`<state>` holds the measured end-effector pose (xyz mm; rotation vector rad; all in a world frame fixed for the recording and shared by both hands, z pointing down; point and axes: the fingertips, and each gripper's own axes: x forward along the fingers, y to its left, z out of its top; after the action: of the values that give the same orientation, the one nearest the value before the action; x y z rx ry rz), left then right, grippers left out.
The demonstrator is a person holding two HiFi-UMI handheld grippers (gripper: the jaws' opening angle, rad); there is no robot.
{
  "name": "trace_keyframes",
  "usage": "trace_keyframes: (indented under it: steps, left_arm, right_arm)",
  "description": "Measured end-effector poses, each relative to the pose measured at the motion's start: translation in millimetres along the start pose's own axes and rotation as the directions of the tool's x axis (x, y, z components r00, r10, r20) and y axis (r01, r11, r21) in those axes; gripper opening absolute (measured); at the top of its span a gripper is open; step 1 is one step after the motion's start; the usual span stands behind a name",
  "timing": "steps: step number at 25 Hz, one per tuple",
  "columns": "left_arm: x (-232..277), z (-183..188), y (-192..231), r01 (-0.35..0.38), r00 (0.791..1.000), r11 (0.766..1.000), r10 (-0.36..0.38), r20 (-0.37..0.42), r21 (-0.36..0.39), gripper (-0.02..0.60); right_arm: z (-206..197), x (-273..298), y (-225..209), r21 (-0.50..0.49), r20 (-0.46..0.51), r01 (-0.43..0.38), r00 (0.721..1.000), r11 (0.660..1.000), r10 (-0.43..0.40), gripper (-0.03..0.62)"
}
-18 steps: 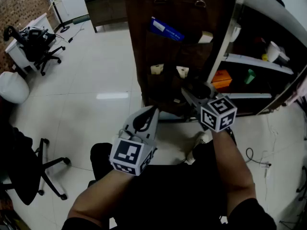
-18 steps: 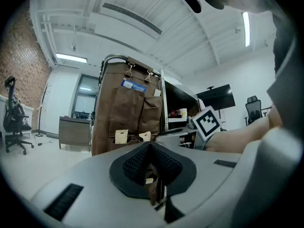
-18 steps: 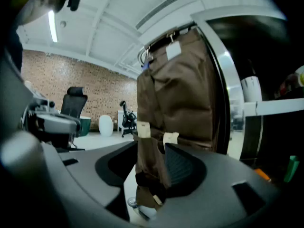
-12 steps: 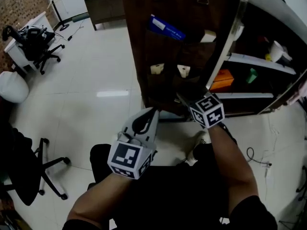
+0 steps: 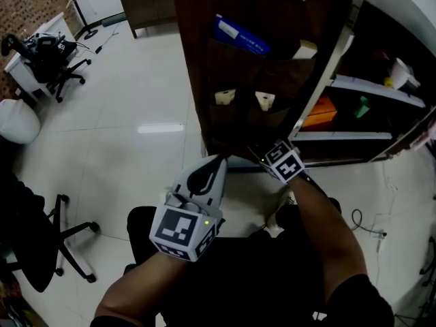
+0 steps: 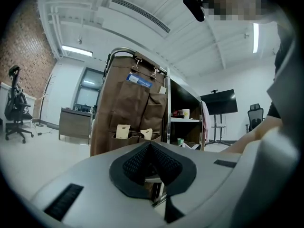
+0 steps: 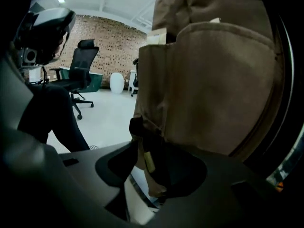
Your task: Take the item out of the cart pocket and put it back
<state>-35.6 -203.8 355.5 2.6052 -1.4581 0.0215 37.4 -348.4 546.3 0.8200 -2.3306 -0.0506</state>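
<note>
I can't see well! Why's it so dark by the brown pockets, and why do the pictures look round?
Right gripper view: the brown pockets sit very close and shade the right gripper. Left gripper view: the wide lens bends everything, and the corners go black. Head view: a light glares off the floor.

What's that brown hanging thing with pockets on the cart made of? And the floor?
The pocket panel looks like brown cloth with a matte finish: it sags, creases and has hemmed pocket edges. The floor looks like glossy pale tile or polished stone, since it shows a bright reflection. Which of the two, I can't tell.
</note>
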Motion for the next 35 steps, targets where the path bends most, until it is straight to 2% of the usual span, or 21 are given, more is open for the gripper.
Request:
trace_keyframes:
  steps: [11,15,18,23,29,35]
  left_arm:
    - [0,-3,-2,0.011,1.0,1.0,-0.011,-0.004,0.007,0.0]
    - [0,-2,-4,0.014,1.0,1.0,-0.014,-0.002,0.006,0.0]
    - [0,-3,-5,0.017,1.0,1.0,-0.017,-0.01,0.004,0.0]
    - [-1,-1,-3,0.012,1.0,1.0,-0.012,0.004,0.01,0.0]
    - [-2,1,-2,0.005,1.0,1.0,-0.005,0.017,0.021,0.0]
    - [-3,4,-6,0.014,0.999,0.999,-0.015,0.035,0.042,0.0]
  right_arm:
    - [-29,28,6,-0.021,-0.075,-0.01,0.997,1.0,0.009,0.199]
    - [-30,29,4,-0.034,-0.082,0.012,0.996,0.999,-0.015,0.126]
    - [-29,28,2,-0.036,-0.084,0.025,0.996,0.999,-0.028,0.104]
    - [-21,21,-2,-0.034,-0.069,0.045,0.997,0.998,-0.048,0.077]
    - [-3,5,-7,-0.021,-0.039,0.066,0.997,0.998,-0.067,0.074]
    - [26,-25,-20,0.077,0.005,0.097,0.995,0.992,-0.097,0.072]
